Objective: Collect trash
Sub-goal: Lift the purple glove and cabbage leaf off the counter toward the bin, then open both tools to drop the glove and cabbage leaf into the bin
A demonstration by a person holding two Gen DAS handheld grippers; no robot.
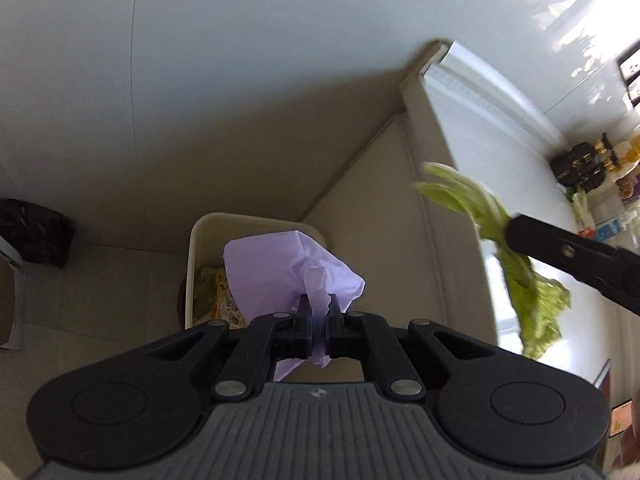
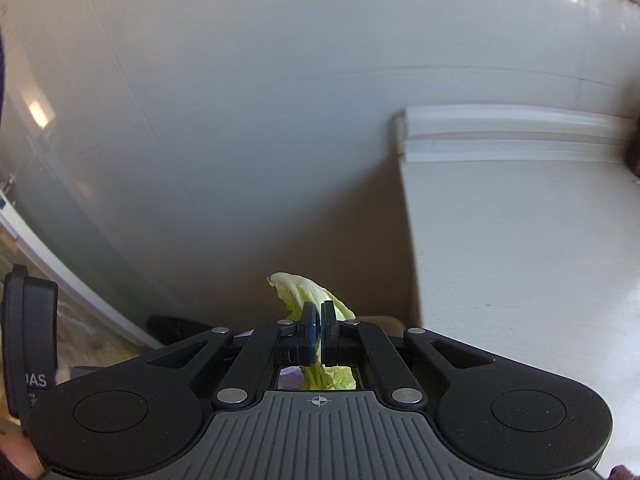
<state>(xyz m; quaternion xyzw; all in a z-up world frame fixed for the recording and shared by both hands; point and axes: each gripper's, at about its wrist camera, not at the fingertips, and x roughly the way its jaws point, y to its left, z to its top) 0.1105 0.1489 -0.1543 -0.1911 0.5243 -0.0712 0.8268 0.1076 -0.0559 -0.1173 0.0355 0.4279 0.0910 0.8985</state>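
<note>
My left gripper (image 1: 319,307) is shut on a crumpled pale purple tissue (image 1: 280,268), which hangs over a cream waste bin (image 1: 195,240) standing on the floor below. Printed wrappers lie inside the bin. In the left wrist view my right gripper (image 1: 510,228) reaches in from the right, shut on a green cabbage leaf (image 1: 516,272) that dangles beside the counter edge. The right wrist view shows the same cabbage leaf (image 2: 304,292) pinched between the shut fingers of the right gripper (image 2: 319,312), sticking out above and below them.
A white counter (image 1: 492,128) runs along the right, with bottles and packets (image 1: 592,172) at its far end. A black bag (image 1: 34,232) sits on the floor at the left by the wall. The other gripper's body (image 2: 28,340) shows at the left edge of the right wrist view.
</note>
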